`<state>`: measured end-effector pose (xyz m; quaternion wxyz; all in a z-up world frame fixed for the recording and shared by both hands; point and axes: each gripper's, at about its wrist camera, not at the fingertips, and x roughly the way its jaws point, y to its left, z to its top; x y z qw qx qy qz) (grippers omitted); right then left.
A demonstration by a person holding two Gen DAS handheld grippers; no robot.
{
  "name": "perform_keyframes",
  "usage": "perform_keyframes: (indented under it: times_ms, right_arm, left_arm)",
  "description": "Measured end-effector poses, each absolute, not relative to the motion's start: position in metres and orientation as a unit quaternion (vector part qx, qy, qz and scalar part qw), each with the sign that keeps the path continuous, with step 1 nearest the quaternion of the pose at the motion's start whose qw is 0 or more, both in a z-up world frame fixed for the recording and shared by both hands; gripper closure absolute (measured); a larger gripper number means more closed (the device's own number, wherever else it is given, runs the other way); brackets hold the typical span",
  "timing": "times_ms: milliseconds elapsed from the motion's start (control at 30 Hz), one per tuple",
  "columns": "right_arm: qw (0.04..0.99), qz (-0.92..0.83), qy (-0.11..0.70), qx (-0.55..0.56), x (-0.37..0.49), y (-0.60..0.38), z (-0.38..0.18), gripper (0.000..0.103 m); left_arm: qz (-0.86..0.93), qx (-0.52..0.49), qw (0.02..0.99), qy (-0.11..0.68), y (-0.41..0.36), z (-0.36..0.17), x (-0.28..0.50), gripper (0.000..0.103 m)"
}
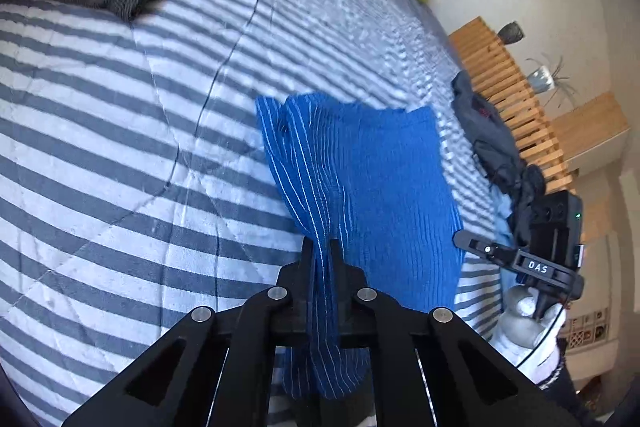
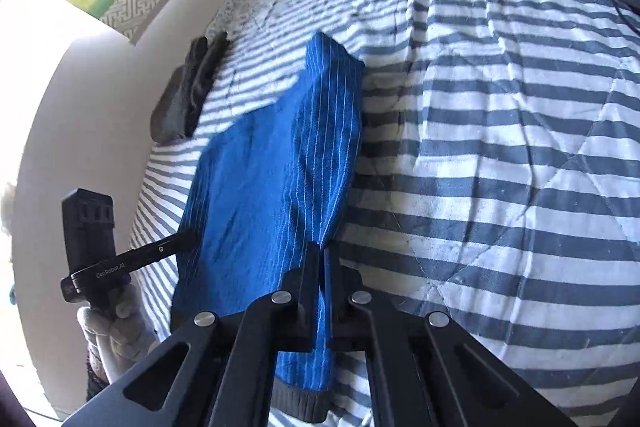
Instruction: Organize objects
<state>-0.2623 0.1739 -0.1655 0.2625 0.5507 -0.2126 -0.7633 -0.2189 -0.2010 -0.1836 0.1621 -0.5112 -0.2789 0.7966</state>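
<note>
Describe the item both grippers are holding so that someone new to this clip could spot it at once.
Start from the bed's grey-and-white striped quilt. Near its middle lies a bright blue cloth with thin white pinstripes, pinched at either edge by the left gripper and right gripper. The other clothes on the bed are grey or dark.
</note>
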Motion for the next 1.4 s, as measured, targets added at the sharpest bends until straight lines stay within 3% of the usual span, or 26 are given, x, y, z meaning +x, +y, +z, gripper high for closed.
perform_keyframes:
  times_ms: [400, 667, 900, 1033, 1400]
  right_arm:
    - [0.28, -0.785, -0.271, 0.482, -0.23, 0.191, -0.104, 0.102]
    - [0.295, -0.796, -0.285, 0.446, -0.173, 0.206, -0.052, 0.102]
    - [0.288, -0.788, -0.281, 0.466, -0.15, 0.206, -0.052, 0.102]
    - [0.259, -0.774, -0.295, 0.497, -0.188, 0.2, -0.084, 0.102]
    - [0.185, -0.772, -0.263, 0.549, -0.299, 0.18, -0.152, 0.102]
  left_arm:
    - [0.841, -0.426, 0.2, -0.269, -0.199, -0.104, -0.177, 0.099]
    - [0.848, -0.392, 0.221, -0.279, -0.2, -0.068, -0.102, 0.098]
    - [0.816, -0.426, 0.222, -0.323, -0.209, -0.088, -0.084, 0.098]
    - [0.792, -0.468, 0.189, -0.344, -0.215, -0.122, -0.131, 0.098]
    - [0.79, -0.519, 0.127, -0.301, -0.214, -0.177, -0.25, 0.098]
